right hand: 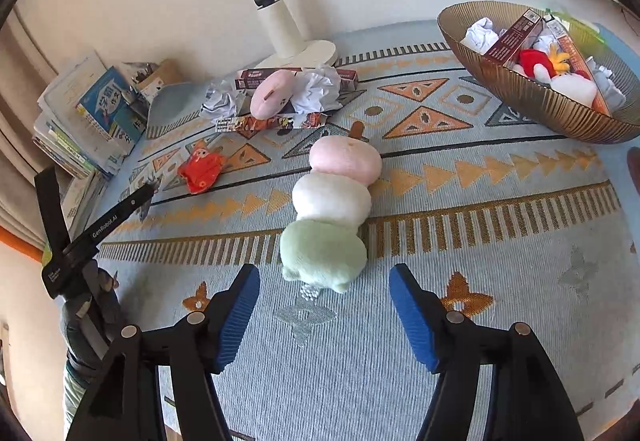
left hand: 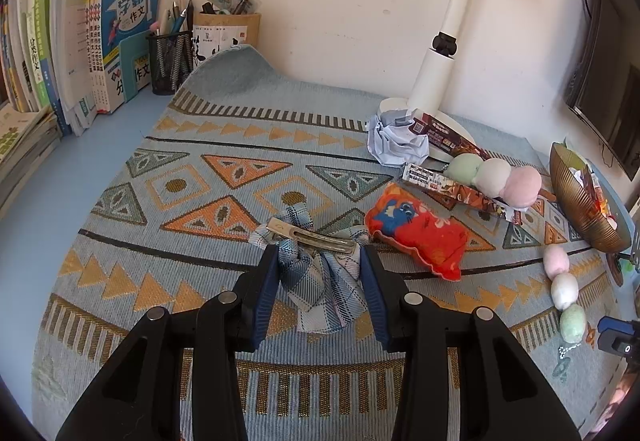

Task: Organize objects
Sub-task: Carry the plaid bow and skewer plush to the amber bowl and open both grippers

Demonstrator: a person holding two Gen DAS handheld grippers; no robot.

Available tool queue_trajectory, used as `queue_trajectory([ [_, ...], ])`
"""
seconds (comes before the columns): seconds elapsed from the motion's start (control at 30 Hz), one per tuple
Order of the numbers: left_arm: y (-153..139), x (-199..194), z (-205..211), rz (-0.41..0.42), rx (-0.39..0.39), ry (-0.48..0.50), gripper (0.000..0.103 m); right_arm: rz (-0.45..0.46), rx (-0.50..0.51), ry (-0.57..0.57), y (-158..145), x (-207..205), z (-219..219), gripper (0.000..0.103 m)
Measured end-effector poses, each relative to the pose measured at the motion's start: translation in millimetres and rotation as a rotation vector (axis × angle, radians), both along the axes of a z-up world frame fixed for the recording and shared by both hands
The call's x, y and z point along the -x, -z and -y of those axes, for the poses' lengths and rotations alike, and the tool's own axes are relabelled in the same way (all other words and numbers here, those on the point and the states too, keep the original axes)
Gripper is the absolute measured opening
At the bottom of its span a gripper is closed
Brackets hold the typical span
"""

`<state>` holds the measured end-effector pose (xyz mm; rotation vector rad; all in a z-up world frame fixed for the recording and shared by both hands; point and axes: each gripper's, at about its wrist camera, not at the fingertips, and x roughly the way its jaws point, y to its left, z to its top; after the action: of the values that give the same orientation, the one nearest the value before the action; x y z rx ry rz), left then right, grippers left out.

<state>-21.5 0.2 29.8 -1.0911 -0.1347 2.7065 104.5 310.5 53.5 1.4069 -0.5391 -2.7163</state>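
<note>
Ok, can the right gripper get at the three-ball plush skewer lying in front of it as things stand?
Probably yes. The right gripper has its jaws open with nothing between them, and the plush skewer lies just ahead on the woven mat, its green end nearest. Nothing sits in between.

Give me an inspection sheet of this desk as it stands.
Surface: patterned mat over a blue desk.
Job's things: plaid bow clip; plush skewer; red pouch; gold bowl part filled.
Clutter: crumpled paper, wrappers, second skewer.
Grippers: left gripper shut on the bow clip; right gripper open, short of the plush skewer.
Cables: one by the monitor.
Surroundings: books, pen cup, lamp.
</note>
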Motion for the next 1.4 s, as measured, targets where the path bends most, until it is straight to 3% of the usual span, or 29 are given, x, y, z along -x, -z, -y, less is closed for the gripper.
queue_trajectory([
  [0.13,-0.1,-0.5,0.8,-0.001,-0.003,0.001,0.038,-0.009,-0.104,0.043,8.9,31.6,9.0,0.067],
  [0.23,0.0,-0.5,0.5,-0.001,-0.003,0.001,0.038,0.009,-0.094,0.037,21.8,54.5,12.8,0.067],
  [0.3,0.2,-0.6,0.5,-0.001,-0.004,0.001,0.038,-0.012,-0.105,0.044,24.7,59.2,17.4,0.077],
  [0.4,0.4,-0.4,0.3,0.000,-0.003,0.001,0.038,-0.007,-0.184,0.020,27.4,62.9,30.2,0.081],
  [0.53,0.4,-0.7,0.6,-0.003,-0.002,-0.001,0.038,0.016,-0.286,0.014,31.2,64.7,41.8,0.077],
  [0.57,0.5,-0.8,0.6,-0.004,-0.002,-0.001,0.038,0.013,-0.297,0.016,31.0,63.9,42.7,0.068],
  [0.6,0.7,-0.9,0.3,-0.004,-0.001,-0.002,0.038,0.004,-0.300,0.020,30.0,63.2,41.9,0.057],
  [0.7,0.7,-1.0,0.2,-0.004,0.000,-0.002,0.039,-0.028,-0.242,0.022,27.9,59.0,34.1,0.052],
  [1.0,-0.2,-1.9,0.7,-0.009,0.001,0.001,0.039,-0.139,-0.244,-0.024,12.9,43.8,49.1,0.051],
  [1.23,-13.0,-16.6,-1.0,-0.086,-0.028,0.048,0.038,-0.202,-0.195,-0.040,4.9,34.0,46.0,0.051],
  [1.4,-37.9,-29.2,-12.3,-0.102,-0.145,0.089,0.038,-0.248,-0.132,-0.041,-3.9,21.4,35.6,0.051],
])
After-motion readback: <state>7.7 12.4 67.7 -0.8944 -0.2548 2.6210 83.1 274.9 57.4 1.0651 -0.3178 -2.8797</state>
